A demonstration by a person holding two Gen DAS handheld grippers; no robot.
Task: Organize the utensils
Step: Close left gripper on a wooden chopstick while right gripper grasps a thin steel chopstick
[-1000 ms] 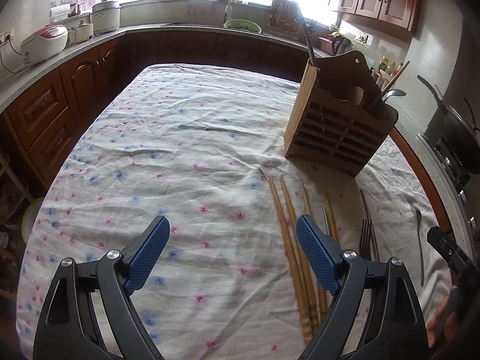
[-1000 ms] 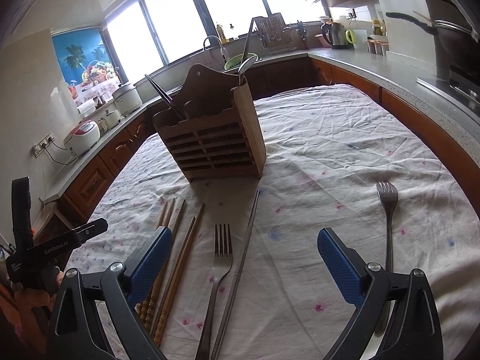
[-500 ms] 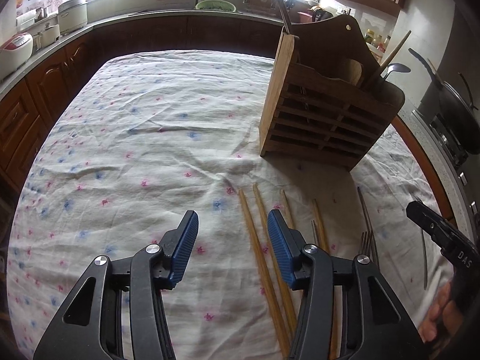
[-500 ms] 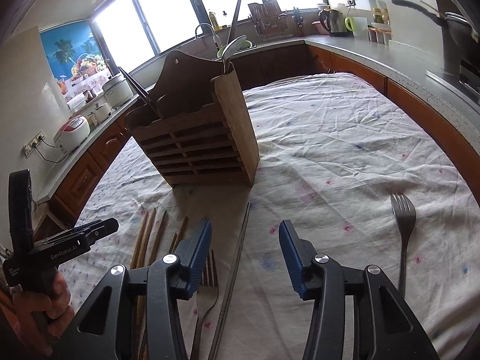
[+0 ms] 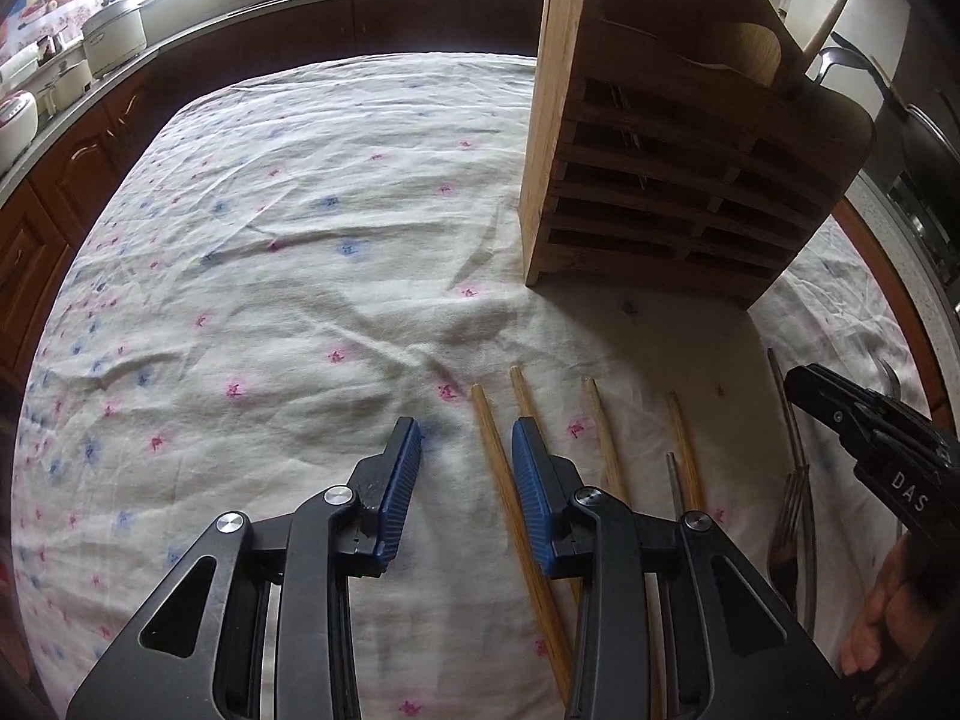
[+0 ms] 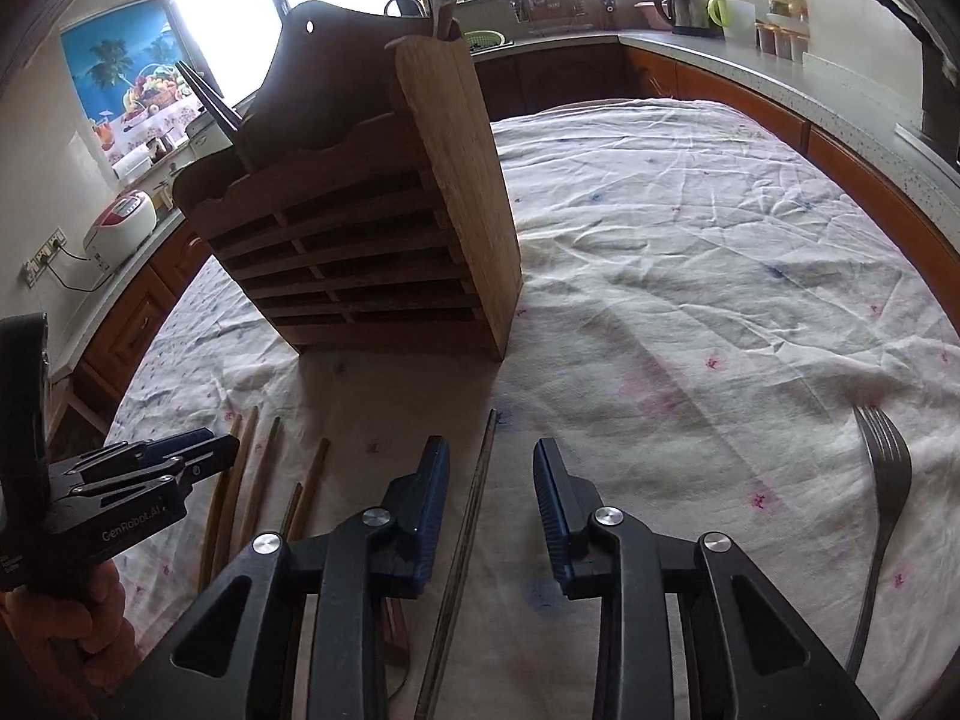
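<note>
My left wrist camera sits just behind its own fingers [image 5: 414, 468], close above the flowered tablecloth [image 5: 288, 252], angled steeply down and ahead toward the wooden rack [image 5: 672, 180], with the kitchen counter beyond. My right wrist camera rides as near and low, facing the same rack [image 6: 372, 240] from the other side. Both views share the rack, the wooden chopsticks [image 5: 510, 492] [image 6: 264, 468] in front of it, and each catches the other gripper at its edge.
</note>
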